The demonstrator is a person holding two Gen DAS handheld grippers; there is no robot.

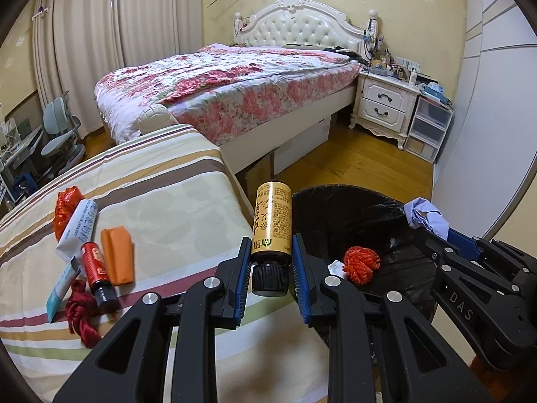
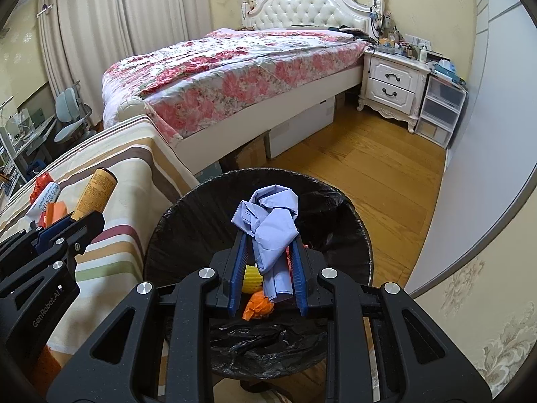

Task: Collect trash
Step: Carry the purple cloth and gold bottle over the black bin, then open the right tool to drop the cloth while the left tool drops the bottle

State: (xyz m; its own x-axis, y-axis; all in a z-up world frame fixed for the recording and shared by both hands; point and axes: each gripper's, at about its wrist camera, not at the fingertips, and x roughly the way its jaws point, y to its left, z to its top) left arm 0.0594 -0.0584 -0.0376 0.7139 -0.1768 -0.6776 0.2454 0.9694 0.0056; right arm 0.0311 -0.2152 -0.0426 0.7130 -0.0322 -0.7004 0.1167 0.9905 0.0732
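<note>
Gold-labelled bottle (image 1: 271,224) w/ black cap sits clamped in the left gripper (image 1: 271,262), fingers closed on its lower body just above the cap, cap end toward the camera, bottom pointing away. It's held off the surface, over the gap between the striped cover's (image 1: 161,208) right edge and the bin (image 1: 335,208).

Right gripper (image 2: 268,262) has its fingers closed on a crumpled pale-blue paper (image 2: 272,225), held above the bin's mouth, inside the rim line in the right wrist view. From the left wrist view the same paper shows at the bin's far-right rim, pinched at the gripper tip.

Bin is round, lined w/ a black bag, standing on the wood floor (image 2: 369,168) just beside the striped surface's right edge. Inside: a red-orange frilly ball (image 1: 361,264), a bit of white scrap next to it, plus a yellow piece (image 2: 252,277) and an orange crumpled wrapper (image 2: 257,307) seen below the right gripper.

Left on the striped surface, near its left edge, all close together: red wrapper (image 1: 67,208), white tube (image 1: 79,228), orange packet (image 1: 117,255), small red bottle (image 1: 99,275) w/ black cap, dark red ribbon (image 1: 80,315), and a teal-and-white packet (image 1: 62,290) partly touching the ribbon.

Behind: bed (image 1: 235,84) w/ floral cover, white nightstand (image 1: 386,100) at its right side.
</note>
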